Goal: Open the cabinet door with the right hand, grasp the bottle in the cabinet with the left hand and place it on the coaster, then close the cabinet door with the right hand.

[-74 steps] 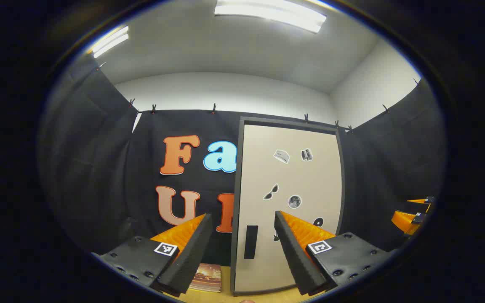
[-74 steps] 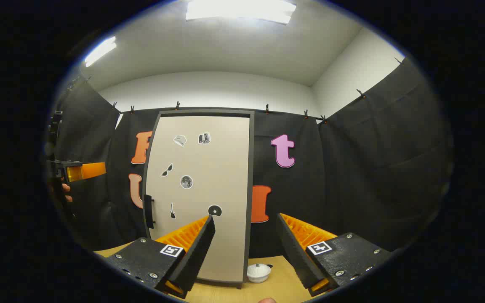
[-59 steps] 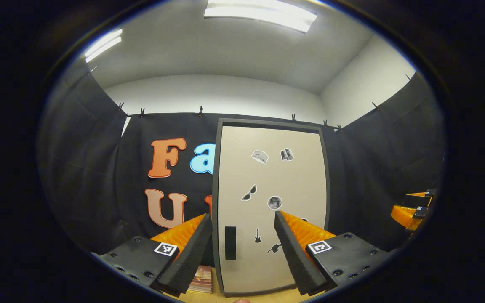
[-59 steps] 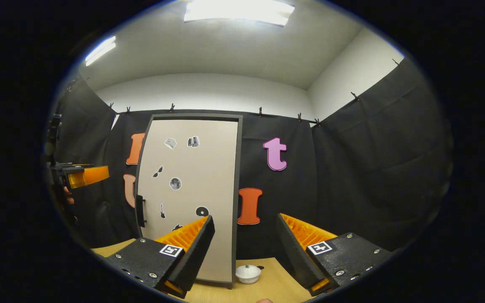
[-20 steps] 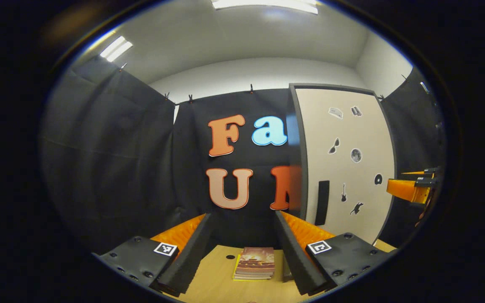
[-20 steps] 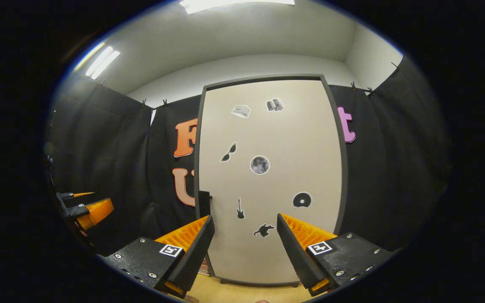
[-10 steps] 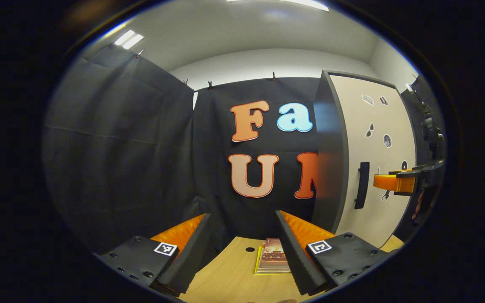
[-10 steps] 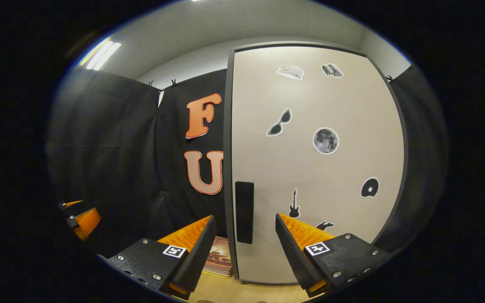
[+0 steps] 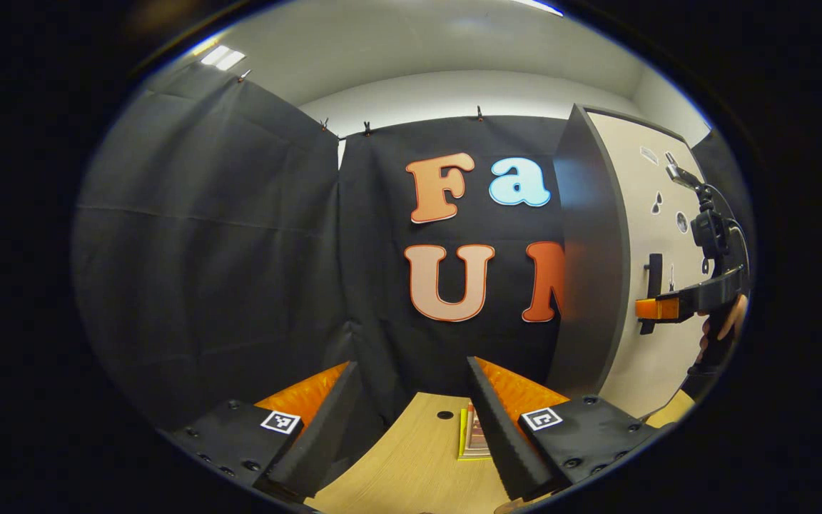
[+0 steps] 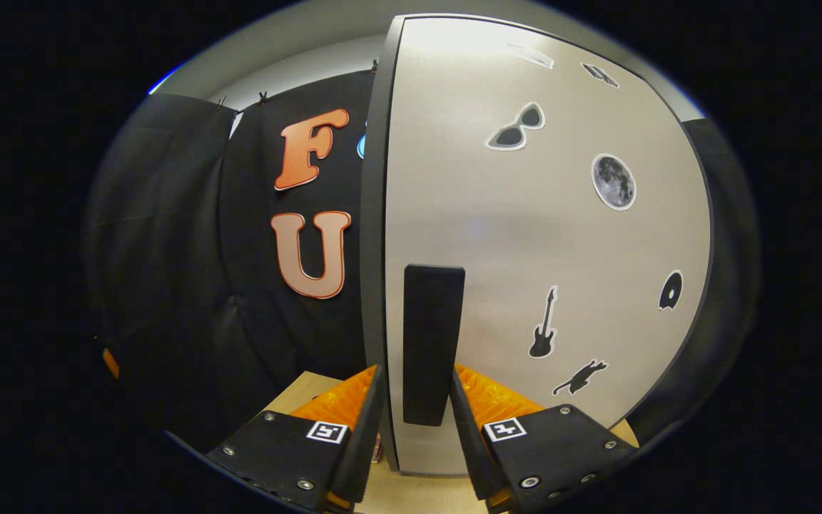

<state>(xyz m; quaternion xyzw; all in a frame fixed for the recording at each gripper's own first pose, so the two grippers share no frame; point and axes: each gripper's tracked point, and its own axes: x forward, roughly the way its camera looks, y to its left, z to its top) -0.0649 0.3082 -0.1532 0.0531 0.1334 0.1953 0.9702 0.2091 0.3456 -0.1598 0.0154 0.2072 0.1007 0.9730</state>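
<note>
You are working in a recording booth; black cloth (image 9: 225, 235) clipped up as walls; a pale wooden table (image 9: 411, 464); a sticker-covered cabinet door (image 10: 525, 235).

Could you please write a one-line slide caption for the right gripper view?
Right tool closes around the black handle of the shut, sticker-covered cabinet door.

The cabinet (image 9: 589, 250) stands at the far right of the worktop (image 9: 411, 464), its door handle (image 10: 431, 343) between the right tongs (image 10: 414, 407). A book (image 9: 474, 439) lies left of the cabinet.
</note>
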